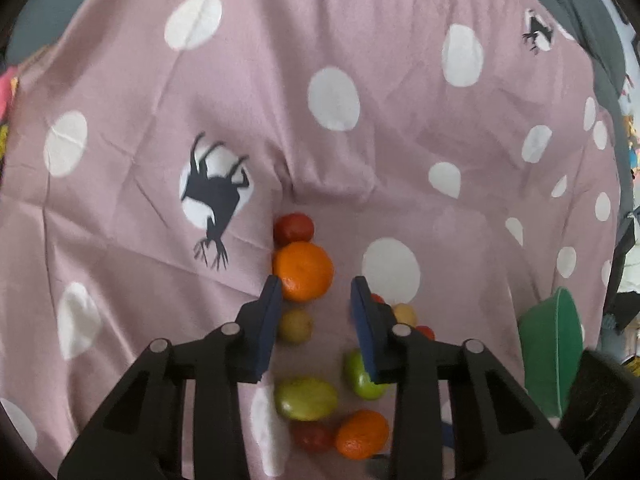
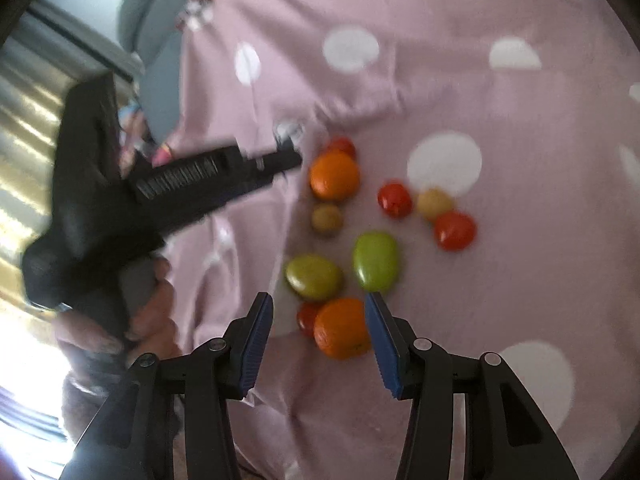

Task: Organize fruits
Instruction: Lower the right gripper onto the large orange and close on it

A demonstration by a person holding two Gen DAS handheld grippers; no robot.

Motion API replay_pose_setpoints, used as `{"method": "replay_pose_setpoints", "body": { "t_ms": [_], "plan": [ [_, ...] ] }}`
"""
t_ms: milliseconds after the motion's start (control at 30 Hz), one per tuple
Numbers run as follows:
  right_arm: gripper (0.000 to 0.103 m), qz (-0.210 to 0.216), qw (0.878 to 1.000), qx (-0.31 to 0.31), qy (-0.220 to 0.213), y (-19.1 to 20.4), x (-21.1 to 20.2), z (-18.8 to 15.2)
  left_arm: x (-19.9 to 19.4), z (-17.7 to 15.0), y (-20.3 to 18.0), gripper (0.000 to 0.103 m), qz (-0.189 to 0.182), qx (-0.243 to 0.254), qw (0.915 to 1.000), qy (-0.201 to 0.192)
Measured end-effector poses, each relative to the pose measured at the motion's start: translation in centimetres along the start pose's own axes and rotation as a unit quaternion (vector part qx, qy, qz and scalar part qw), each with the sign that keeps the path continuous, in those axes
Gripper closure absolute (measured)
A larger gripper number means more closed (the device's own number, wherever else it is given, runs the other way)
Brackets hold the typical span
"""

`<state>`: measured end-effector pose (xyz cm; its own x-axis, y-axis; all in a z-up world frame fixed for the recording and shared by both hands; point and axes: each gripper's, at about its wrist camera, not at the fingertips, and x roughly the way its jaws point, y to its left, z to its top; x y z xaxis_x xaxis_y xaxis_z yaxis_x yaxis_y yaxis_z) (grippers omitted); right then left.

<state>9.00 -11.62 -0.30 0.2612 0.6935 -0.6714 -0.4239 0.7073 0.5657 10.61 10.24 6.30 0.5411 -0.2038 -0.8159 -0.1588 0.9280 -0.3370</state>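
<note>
Fruits lie clustered on a pink dotted cloth (image 1: pixel 360 160). In the left wrist view my left gripper (image 1: pixel 316 292) is open and empty, just above a big orange (image 1: pixel 304 272) with a red tomato (image 1: pixel 293 228) beyond it. A small yellow-brown fruit (image 1: pixel 296 326), two green fruits (image 1: pixel 306 398) (image 1: pixel 360 376), another orange (image 1: pixel 362 434) and a red tomato (image 1: pixel 312 436) lie under the fingers. In the right wrist view my right gripper (image 2: pixel 318 308) is open and empty over the near orange (image 2: pixel 340 328); the left gripper (image 2: pixel 280 160) appears near the far orange (image 2: pixel 334 174).
A green bowl (image 1: pixel 554 352) stands at the right edge of the left wrist view. More red tomatoes (image 2: pixel 394 200) (image 2: pixel 454 230) and a yellow fruit (image 2: pixel 434 203) lie to the right of the cluster. A grey cushion (image 2: pixel 160 40) borders the cloth.
</note>
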Motion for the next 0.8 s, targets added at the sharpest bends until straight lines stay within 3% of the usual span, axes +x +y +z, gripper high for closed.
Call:
{"method": "replay_pose_setpoints", "body": {
  "t_ms": [133, 233, 500, 600, 700, 800],
  "plan": [
    [0.054, -0.037, 0.999, -0.016, 0.023, 0.5, 1.4, -1.2, 0.4, 0.0, 0.4, 0.071, 0.008, -0.003, 0.9999, 0.011],
    [0.061, -0.071, 0.996, -0.036, 0.026, 1.0, 2.0, -1.9, 0.2, 0.1, 0.7, 0.071, 0.003, -0.009, 0.9999, 0.012],
    [0.063, -0.103, 0.994, -0.007, -0.02, -0.4, 0.3, -1.7, 0.9, 0.0, 0.0, 0.071, 0.012, 0.002, 0.9997, 0.021],
    [0.063, -0.138, 0.989, 0.02, -0.049, -2.1, -1.3, -1.2, 1.6, 0.0, -0.6, 0.071, 0.015, 0.007, 0.9995, 0.028],
    [0.063, -0.225, 0.971, 0.03, -0.074, -3.3, -2.3, -0.7, 2.2, 0.0, -1.1, 0.071, 0.016, 0.012, 0.9992, 0.034],
    [0.063, -0.256, 0.963, 0.034, -0.077, -4.6, -2.7, -0.1, 3.0, 0.2, -1.4, 0.071, 0.025, 0.012, 0.9987, 0.043]
  ]
}}
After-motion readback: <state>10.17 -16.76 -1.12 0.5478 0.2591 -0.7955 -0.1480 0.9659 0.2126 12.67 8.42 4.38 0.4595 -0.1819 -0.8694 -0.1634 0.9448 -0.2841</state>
